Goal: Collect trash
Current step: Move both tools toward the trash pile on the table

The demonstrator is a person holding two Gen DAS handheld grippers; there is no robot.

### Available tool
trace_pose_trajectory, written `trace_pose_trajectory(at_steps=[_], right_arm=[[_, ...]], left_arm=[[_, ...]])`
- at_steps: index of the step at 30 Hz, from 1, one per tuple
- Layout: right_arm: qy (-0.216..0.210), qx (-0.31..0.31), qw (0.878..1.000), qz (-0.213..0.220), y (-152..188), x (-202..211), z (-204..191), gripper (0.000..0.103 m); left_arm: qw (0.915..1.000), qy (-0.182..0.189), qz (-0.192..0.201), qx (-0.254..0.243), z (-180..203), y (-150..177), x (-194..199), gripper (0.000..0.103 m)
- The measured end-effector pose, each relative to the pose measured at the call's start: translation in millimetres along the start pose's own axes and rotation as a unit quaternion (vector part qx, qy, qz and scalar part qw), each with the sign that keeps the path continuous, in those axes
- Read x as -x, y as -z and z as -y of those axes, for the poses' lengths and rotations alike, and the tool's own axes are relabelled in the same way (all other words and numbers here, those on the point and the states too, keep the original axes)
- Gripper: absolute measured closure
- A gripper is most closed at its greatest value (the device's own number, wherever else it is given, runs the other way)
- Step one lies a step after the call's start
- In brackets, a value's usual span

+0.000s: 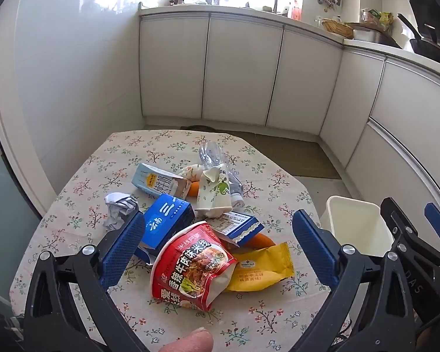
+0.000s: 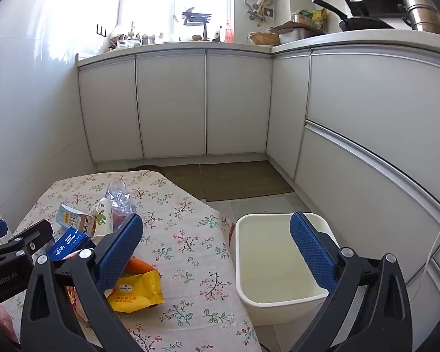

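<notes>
Hovering above the floral-clothed table (image 1: 73,205), the left gripper (image 1: 218,245) is holding its blue pads spread wide with nothing pinched, a red noodle packet (image 1: 192,267) lying just below and between them. Touching that packet, a yellow snack bag (image 1: 261,267) and a blue box (image 1: 167,223) are lying in the pile, with a crumpled paper ball (image 1: 118,209) just beside the box. Farther back, a milk carton (image 1: 160,183) is resting. The right gripper (image 2: 217,252) is also gaping empty, hanging between the table edge and a white bin (image 2: 278,299) standing on the floor beside the table.
</notes>
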State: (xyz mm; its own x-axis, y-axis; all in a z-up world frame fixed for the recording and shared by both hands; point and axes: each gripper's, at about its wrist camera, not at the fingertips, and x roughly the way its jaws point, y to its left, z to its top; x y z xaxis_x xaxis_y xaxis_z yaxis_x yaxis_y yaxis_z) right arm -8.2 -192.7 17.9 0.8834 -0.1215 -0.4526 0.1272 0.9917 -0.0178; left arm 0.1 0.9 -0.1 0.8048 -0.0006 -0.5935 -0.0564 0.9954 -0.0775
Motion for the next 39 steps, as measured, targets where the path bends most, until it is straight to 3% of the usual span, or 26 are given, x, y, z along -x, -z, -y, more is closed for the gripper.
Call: trace_pose_trajectory(at_steps=[39], right_arm=[[-0.001, 0.005, 1.0, -0.004, 6, -3, -7, 0.005]], left_arm=[[0.9997, 0.01, -0.001, 0.02, -5, 5, -2, 0.007]])
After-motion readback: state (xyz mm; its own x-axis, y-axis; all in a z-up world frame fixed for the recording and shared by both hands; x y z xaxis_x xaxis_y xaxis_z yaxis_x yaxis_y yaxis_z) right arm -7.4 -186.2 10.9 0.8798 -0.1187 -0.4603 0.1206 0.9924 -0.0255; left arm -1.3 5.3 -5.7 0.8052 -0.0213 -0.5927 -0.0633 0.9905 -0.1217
